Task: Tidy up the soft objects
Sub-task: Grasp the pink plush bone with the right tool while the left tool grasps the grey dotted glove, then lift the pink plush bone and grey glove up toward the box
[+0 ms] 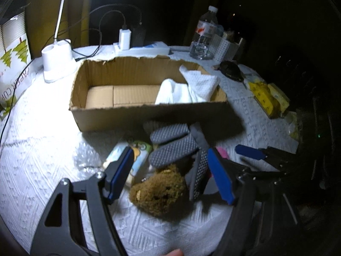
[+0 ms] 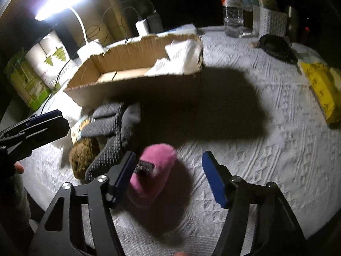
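An open cardboard box point(image 1: 119, 113) stands on the white cloth, with white towels point(image 1: 191, 87) in its right end; it also shows in the right wrist view point(image 2: 136, 83). In front of it lie grey dotted socks point(image 1: 172, 149), a brown fuzzy toy point(image 1: 159, 192) and a small printed packet point(image 1: 138, 157). My left gripper point(image 1: 170, 175) is open, its fingers either side of the brown toy and socks. My right gripper point(image 2: 168, 175) is open over a pink plush item point(image 2: 155, 170), which lies by the left finger. The socks point(image 2: 115, 123) and brown toy point(image 2: 82, 157) lie left of it.
A white desk lamp point(image 1: 57, 61), charger and cables stand behind the box. A water bottle point(image 1: 202, 38), a white basket point(image 1: 223, 49), a black object point(image 1: 231, 70) and yellow packets point(image 1: 268, 98) sit at the right. A paper-cup package point(image 2: 53, 59) stands at the left.
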`<state>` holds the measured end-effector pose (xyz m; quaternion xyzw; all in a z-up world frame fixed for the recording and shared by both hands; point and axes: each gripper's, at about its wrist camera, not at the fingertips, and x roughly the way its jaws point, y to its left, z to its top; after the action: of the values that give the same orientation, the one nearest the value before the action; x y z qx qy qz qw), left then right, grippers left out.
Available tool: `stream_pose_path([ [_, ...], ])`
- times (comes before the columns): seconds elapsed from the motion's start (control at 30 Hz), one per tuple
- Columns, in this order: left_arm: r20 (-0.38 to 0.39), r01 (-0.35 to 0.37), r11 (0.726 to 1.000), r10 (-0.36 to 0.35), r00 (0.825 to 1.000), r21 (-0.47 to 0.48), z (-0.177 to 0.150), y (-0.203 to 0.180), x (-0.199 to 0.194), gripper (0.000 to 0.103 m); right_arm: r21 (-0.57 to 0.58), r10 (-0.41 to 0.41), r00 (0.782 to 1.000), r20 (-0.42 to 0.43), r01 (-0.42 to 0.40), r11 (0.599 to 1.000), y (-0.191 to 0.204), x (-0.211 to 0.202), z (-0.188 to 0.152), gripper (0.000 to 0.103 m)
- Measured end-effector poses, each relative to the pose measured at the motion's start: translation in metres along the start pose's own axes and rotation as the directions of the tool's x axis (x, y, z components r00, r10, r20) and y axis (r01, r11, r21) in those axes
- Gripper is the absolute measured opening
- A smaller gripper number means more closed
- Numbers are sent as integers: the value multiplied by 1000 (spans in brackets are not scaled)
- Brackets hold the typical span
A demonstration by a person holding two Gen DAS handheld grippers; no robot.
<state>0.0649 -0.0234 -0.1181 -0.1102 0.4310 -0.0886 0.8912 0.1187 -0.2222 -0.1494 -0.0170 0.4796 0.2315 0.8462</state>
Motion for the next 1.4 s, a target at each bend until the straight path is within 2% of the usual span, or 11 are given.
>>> stream_pose_path([
  [0.23,-30,-21,1000,21,999,8,-6,-6,11,73,-2,62,998,-27,-62,998,5,14,-9,61],
  [0.27,-33,-24,1000,25,999,11,-6,-8,12,73,-2,83,996,-23,-83,997,5,13,-9,55],
  [0.3,-35,-28,999,29,999,16,-6,-11,14,73,9,120,993,-24,-119,993,3,13,-9,42],
  [0.33,-37,-29,999,30,999,21,-5,-14,14,73,19,133,991,-23,-133,991,0,12,-9,41],
  [0.7,-69,-51,992,59,996,117,2,-57,46,73,53,104,994,42,-106,993,-45,-17,-12,40],
  [1.03,-50,-148,955,166,985,257,2,-81,76,70,122,104,992,69,-112,986,-87,-23,-17,40],
  [1.07,-46,-155,948,174,984,276,2,-84,78,66,126,104,992,70,-112,986,-89,-23,-18,40],
  [1.13,-48,-161,942,183,982,296,2,-86,80,46,132,106,992,73,-115,985,-92,-24,-18,40],
  [1.17,-54,-150,943,173,983,298,2,-86,81,43,132,107,991,76,-116,984,-93,-24,-18,40],
  [1.23,-72,-110,951,137,988,288,1,-86,81,24,132,108,991,81,-118,984,-93,-26,-18,40],
  [1.4,-79,-43,952,70,994,304,-2,-95,74,18,131,101,990,98,-113,985,-94,-32,-17,40],
])
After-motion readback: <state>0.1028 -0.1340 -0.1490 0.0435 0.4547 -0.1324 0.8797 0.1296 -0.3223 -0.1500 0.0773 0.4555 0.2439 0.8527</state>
